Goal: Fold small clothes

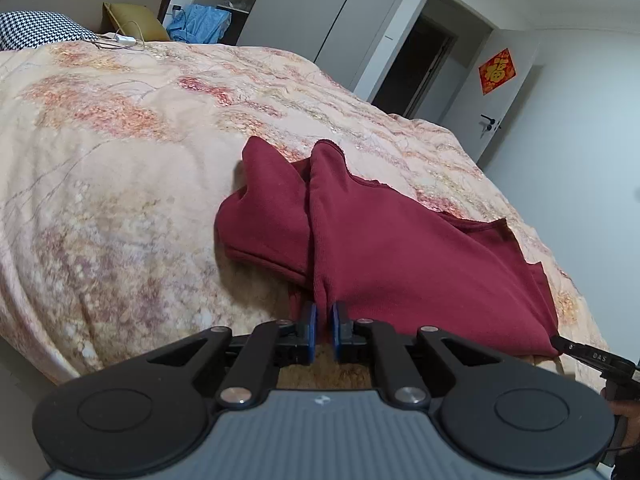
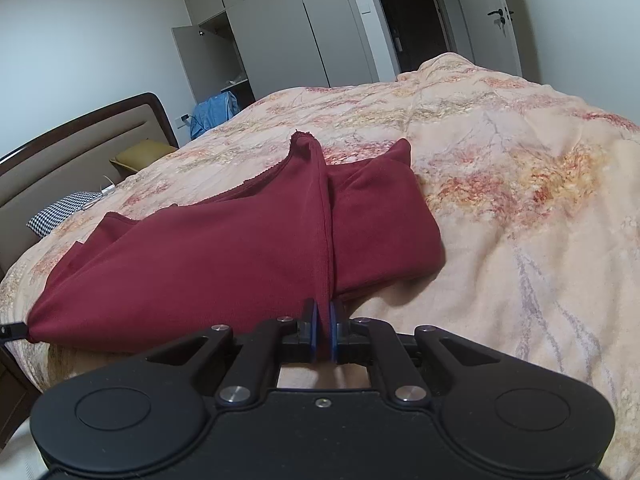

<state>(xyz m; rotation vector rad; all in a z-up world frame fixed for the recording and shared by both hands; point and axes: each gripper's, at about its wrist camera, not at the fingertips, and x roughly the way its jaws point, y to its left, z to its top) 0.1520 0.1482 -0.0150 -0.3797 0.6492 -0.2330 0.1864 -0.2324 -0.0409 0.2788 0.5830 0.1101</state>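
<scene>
The left gripper (image 1: 323,330) is pinched closed on a bunched corner of the dark red garment (image 1: 400,256), its blue pads (image 1: 309,328) pressing a ridge of cloth between them near the bed's near edge. From that pinch the cloth stretches taut as a flat sheet to its other near corner, where the right gripper (image 2: 323,334) is likewise clamped on a gathered ridge of the same dark red garment (image 2: 192,264). The garment lies on the floral bedspread (image 1: 120,168) close to the bed's near edge, with a folded-under part lying flat beside each raised ridge and its far edge reaching toward the middle of the bed. Toward the head of the bed sit a houndstooth pillow (image 1: 36,30) and a mustard cushion (image 1: 134,20).
</scene>
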